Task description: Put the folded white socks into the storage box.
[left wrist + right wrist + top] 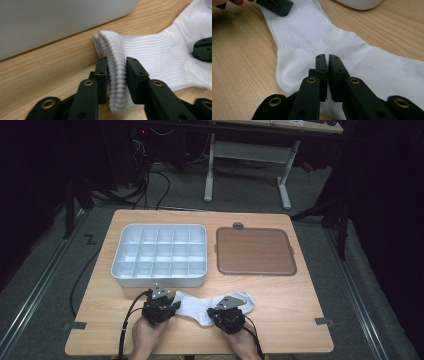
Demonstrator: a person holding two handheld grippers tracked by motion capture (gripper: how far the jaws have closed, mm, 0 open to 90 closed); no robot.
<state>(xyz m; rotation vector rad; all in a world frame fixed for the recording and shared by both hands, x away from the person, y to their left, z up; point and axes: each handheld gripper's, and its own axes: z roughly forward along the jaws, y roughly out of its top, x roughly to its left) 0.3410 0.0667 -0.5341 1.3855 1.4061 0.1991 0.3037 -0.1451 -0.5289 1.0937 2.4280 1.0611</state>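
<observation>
Wooden table (300, 285): one, carrying everything here.
White compartment tray (159, 254): one, at the rear left, its front wall just behind the sock's cuff.
Brown flat tray (255, 251): one, at the rear right, beside the white one.
White sock (200, 306): one, lying flat near the front edge, between both hands.
Left gripper (117, 72): jaws clamped on the ribbed cuff, which is bunched upright between them.
Right gripper (327, 65): jaws almost together, pinching the sock's fabric near the heel.
</observation>
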